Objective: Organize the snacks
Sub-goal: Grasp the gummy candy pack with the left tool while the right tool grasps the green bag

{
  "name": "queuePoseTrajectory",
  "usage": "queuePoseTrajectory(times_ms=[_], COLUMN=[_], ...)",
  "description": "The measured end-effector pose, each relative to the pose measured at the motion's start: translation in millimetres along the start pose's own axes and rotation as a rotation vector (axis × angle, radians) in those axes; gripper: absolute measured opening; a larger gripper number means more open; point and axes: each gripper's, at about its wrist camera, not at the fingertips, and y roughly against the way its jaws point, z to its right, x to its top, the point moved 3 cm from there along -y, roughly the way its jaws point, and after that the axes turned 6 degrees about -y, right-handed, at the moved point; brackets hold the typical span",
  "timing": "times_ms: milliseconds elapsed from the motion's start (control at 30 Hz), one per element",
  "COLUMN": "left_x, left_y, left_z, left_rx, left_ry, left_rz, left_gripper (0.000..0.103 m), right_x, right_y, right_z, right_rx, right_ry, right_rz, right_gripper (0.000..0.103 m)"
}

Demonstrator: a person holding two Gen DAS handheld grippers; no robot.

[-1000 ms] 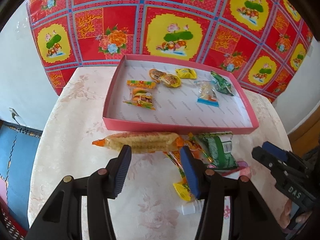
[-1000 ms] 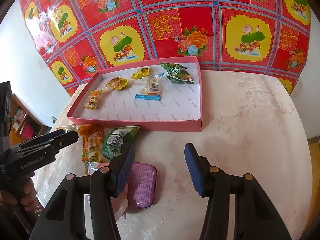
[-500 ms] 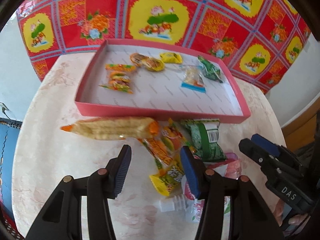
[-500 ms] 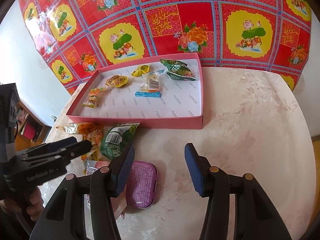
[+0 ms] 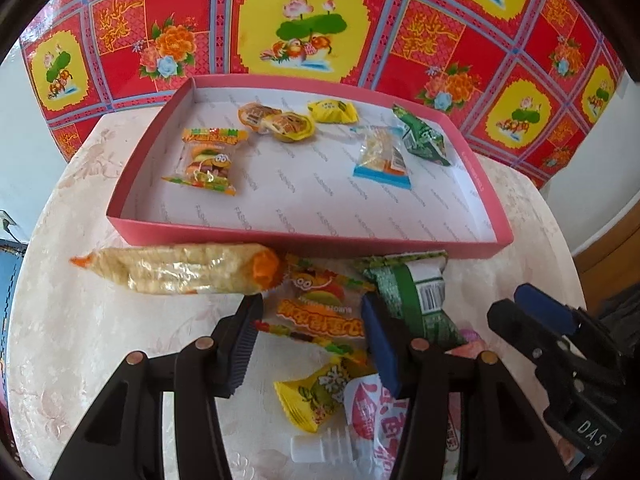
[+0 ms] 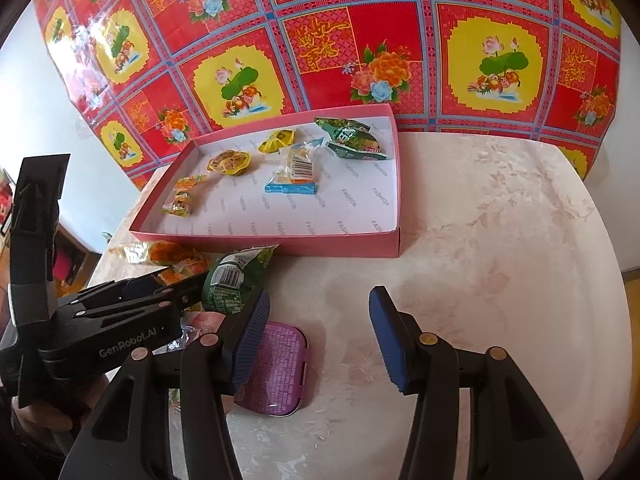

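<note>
Left wrist view, "FASHION" repeated across pink cardboard tray at 12 o'clock, orange burger-gummy packet between released left gripper jaws, right gripper also released.

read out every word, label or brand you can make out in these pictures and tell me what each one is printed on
"GenRobot.AI": side of the left gripper body, seen from the right wrist view.
"DAS": body of the right gripper, seen from the left wrist view; the rest is cut off.
"FASHION": repeated across the white lining of the pink tray.
Snack wrapper print, barcodes and the gold characters on the red cloth: too small or blurred to read.
</note>
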Motion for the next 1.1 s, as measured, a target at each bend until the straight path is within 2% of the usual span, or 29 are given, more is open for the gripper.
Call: queuePoseTrajectory(times_ms=[133, 367, 800, 1100], left_x=[-1, -6, -27, -39], left_y=[1, 8, 37, 42], left_z=[-1, -6, -31, -41], left_rx=[-0.026, -0.049, -0.044, -0.023], left_ry=[0.002, 0.006, 0.042, 0.035], left_rz=[0.019, 0.028, 0.065, 0.071], left_gripper=[0.049, 0.048, 0.048, 0.048], right_x=[1, 1, 1, -3], right_y=[-1, -2, -7, -29], right_z=[-1, -5, -28, -52], right_rx=[-0.001, 0.005, 0.059, 0.054], right_ry=[0.002, 0.001, 0.019, 0.067], right_rz=[-0.003, -0.011, -0.041, -0.082], right_gripper=[0.053, 0.053, 0.053, 0.053])
